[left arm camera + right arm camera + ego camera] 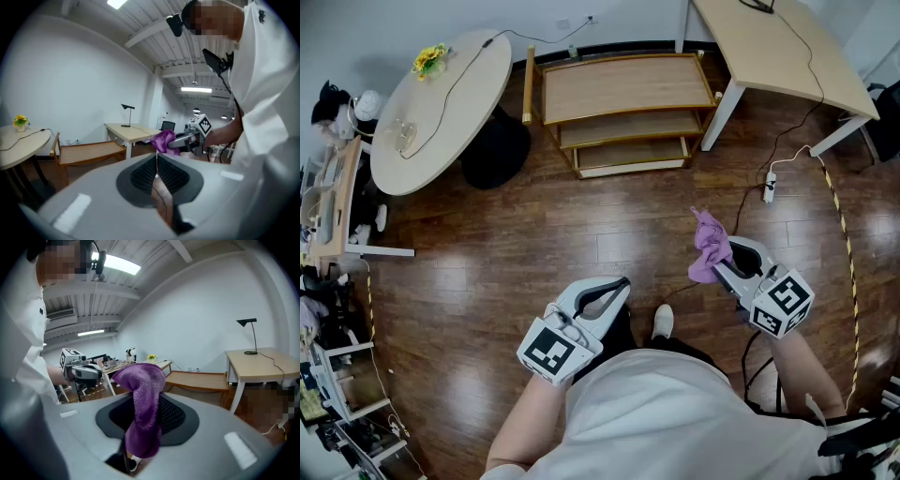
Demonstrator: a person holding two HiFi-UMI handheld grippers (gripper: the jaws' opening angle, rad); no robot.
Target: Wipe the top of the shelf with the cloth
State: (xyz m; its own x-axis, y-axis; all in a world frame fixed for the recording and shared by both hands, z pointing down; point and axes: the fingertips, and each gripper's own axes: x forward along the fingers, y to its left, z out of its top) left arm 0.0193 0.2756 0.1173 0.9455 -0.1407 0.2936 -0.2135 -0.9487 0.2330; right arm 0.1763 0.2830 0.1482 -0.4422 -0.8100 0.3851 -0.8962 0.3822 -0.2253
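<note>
The low wooden shelf (623, 89) stands against the far wall, its top board bare; it also shows in the left gripper view (89, 152) and the right gripper view (197, 380). My right gripper (720, 265) is held over the floor well short of the shelf, shut on a purple cloth (709, 248) that bunches above the jaws and hangs down between them (140, 404). My left gripper (619, 286) hovers lower left of it, jaws shut with nothing in them (157, 164). The cloth (162, 139) also appears ahead of the left jaws.
A round table (441, 108) with yellow flowers (429, 59) stands left of the shelf, a pale desk (778, 47) to its right. A power strip (770, 187) and cable lie on the wood floor, with striped tape (848, 262) at right. Cluttered racks (328, 244) line the left edge.
</note>
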